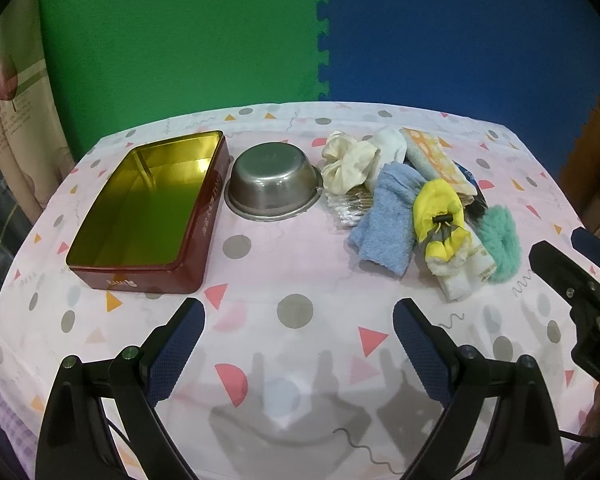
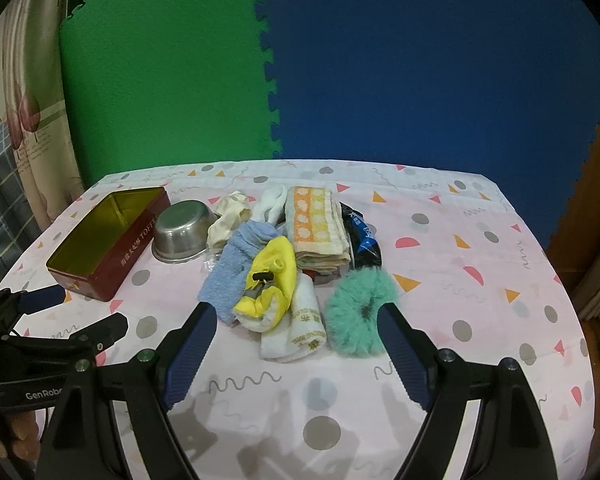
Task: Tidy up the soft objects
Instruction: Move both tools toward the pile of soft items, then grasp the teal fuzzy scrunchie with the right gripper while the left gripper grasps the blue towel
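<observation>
A pile of soft things lies on the patterned tablecloth (image 2: pixel 460 280): a blue towel (image 2: pixel 236 276), a yellow pouch (image 2: pixel 274 272), a white cloth (image 2: pixel 300 328), a fuzzy teal scrunchie (image 2: pixel 360 308), an orange-patterned towel (image 2: pixel 316 228), a cream scrunchie (image 2: pixel 228 220) and a white sock (image 2: pixel 272 200). An open red tin (image 1: pixel 140 216) with a gold inside stands at the left. My left gripper (image 1: pixel 298 316) is open and empty, hovering before the tin and bowl. My right gripper (image 2: pixel 292 324) is open, just short of the pile.
A steel bowl (image 1: pixel 274 188) stands between the tin and the pile. A dark blue packet (image 2: pixel 364 240) and a clear bag of cotton swabs (image 1: pixel 348 208) lie in the pile. Green and blue foam mats (image 1: pixel 324 32) form the back wall.
</observation>
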Action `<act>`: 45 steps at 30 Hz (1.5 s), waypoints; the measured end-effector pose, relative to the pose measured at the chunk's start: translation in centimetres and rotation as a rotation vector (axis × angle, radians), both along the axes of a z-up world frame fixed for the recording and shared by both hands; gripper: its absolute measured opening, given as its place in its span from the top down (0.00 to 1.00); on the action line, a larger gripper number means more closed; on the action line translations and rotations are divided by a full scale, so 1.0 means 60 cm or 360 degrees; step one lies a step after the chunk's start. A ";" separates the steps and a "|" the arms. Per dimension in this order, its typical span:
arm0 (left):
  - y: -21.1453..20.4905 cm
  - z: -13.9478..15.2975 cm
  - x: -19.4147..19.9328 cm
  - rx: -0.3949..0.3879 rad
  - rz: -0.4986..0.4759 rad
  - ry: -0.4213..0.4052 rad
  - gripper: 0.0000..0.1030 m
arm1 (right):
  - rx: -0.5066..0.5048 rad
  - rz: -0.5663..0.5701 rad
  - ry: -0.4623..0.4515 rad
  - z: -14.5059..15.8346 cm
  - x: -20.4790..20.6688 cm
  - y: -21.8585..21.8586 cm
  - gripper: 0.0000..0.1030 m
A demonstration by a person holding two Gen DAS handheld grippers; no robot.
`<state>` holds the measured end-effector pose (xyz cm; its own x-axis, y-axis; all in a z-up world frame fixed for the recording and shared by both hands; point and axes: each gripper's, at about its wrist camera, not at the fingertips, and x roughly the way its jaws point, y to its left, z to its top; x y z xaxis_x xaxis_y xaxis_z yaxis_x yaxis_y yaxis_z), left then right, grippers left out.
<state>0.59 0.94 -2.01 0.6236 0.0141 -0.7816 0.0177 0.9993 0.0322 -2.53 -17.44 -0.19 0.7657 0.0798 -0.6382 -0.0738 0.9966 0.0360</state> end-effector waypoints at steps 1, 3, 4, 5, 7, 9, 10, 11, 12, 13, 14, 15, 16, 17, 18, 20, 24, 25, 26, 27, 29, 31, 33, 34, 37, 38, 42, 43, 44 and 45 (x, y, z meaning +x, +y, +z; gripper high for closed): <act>0.000 0.000 0.000 0.0000 -0.0001 0.0000 0.08 | 0.0003 -0.0001 0.0000 0.000 -0.001 0.000 0.18; 0.000 0.000 0.001 0.0000 0.0002 0.0001 0.08 | 0.0004 -0.0004 0.0001 0.000 0.000 0.000 0.18; 0.000 -0.001 0.000 0.0000 0.0001 0.0003 0.08 | 0.0003 -0.0001 0.0000 0.000 0.000 0.001 0.18; 0.000 0.000 0.000 -0.0002 0.0001 0.0002 0.08 | 0.0001 -0.0002 -0.0001 0.000 0.000 0.001 0.18; 0.000 0.000 0.000 -0.0002 0.0001 0.0000 0.08 | -0.0005 -0.0002 0.0000 0.000 0.001 0.000 0.18; 0.000 0.000 0.000 0.0001 0.0001 -0.0001 0.08 | -0.0013 -0.0004 0.0000 -0.001 0.001 0.001 0.18; 0.000 0.000 0.000 0.0001 0.0003 0.0000 0.08 | -0.0014 -0.0007 0.0001 -0.002 0.001 0.000 0.18; 0.000 0.000 0.000 0.0000 0.0004 0.0000 0.08 | -0.0009 -0.0004 0.0003 -0.003 0.001 0.000 0.18; 0.000 0.000 0.000 -0.0002 0.0003 0.0000 0.08 | -0.0005 -0.0005 0.0005 -0.003 0.002 0.000 0.18; 0.000 -0.001 0.001 -0.0002 0.0004 0.0003 0.08 | -0.0004 -0.0009 0.0006 -0.004 0.002 -0.001 0.18; 0.000 -0.001 0.001 -0.0001 0.0005 0.0006 0.08 | -0.0003 -0.0008 0.0007 -0.004 0.002 -0.002 0.18; 0.000 -0.002 0.001 -0.0003 0.0006 0.0007 0.08 | -0.0004 -0.0004 0.0006 -0.004 0.001 -0.003 0.18; 0.000 -0.003 0.001 -0.0002 0.0006 0.0007 0.08 | -0.0006 -0.0007 0.0007 -0.005 0.002 -0.003 0.18; 0.000 -0.003 0.001 0.0000 0.0005 0.0008 0.08 | -0.0006 -0.0008 0.0007 -0.005 0.002 -0.004 0.18; 0.000 -0.003 0.000 -0.0001 0.0005 0.0006 0.08 | -0.0003 -0.0007 0.0009 -0.006 0.002 -0.005 0.18; 0.000 -0.003 0.001 0.0001 0.0006 0.0008 0.08 | 0.0002 -0.0007 0.0010 -0.007 0.001 -0.005 0.18; 0.000 -0.005 0.001 -0.0004 0.0009 0.0011 0.08 | -0.0005 -0.0002 0.0020 -0.010 0.001 -0.003 0.18; 0.001 -0.006 0.001 -0.0004 0.0010 0.0012 0.08 | -0.0004 0.0000 0.0025 -0.011 0.002 -0.002 0.18; 0.001 -0.006 0.001 -0.0004 0.0011 0.0011 0.08 | -0.0004 -0.0001 0.0028 -0.012 0.002 -0.002 0.18; 0.002 -0.007 0.002 -0.0004 0.0011 0.0011 0.08 | -0.0004 -0.0001 0.0032 -0.014 0.003 -0.002 0.18; 0.002 -0.007 0.001 -0.0003 0.0011 0.0012 0.08 | -0.0003 -0.0002 0.0035 -0.015 0.003 -0.002 0.18; 0.003 -0.008 0.001 -0.0004 0.0012 0.0014 0.08 | -0.0001 -0.0005 0.0036 -0.017 0.003 -0.003 0.18; 0.005 -0.011 0.002 -0.0001 0.0013 0.0019 0.08 | -0.0001 -0.0011 0.0038 -0.019 0.003 -0.005 0.18; 0.007 -0.012 0.002 0.0000 0.0015 0.0019 0.08 | -0.0002 -0.0014 0.0039 -0.020 0.003 -0.005 0.18; 0.012 -0.014 0.006 -0.0004 0.0030 0.0028 0.08 | -0.0020 -0.0026 0.0035 -0.024 0.002 -0.007 0.18; 0.014 -0.015 0.007 -0.0005 0.0035 0.0032 0.08 | -0.0034 -0.0032 0.0038 -0.026 0.004 -0.009 0.18; 0.017 -0.018 0.009 0.0001 0.0041 0.0036 0.08 | -0.0106 -0.0054 0.0051 -0.035 0.012 -0.018 0.18; 0.017 -0.020 0.010 0.0006 0.0040 0.0036 0.08 | -0.0135 -0.0062 0.0061 -0.040 0.018 -0.023 0.18; 0.017 -0.021 0.011 0.0011 0.0040 0.0040 0.08 | -0.0153 -0.0068 0.0069 -0.043 0.025 -0.028 0.19; 0.017 -0.023 0.013 0.0012 0.0037 0.0048 0.08 | -0.0181 -0.0083 0.0086 -0.049 0.033 -0.034 0.23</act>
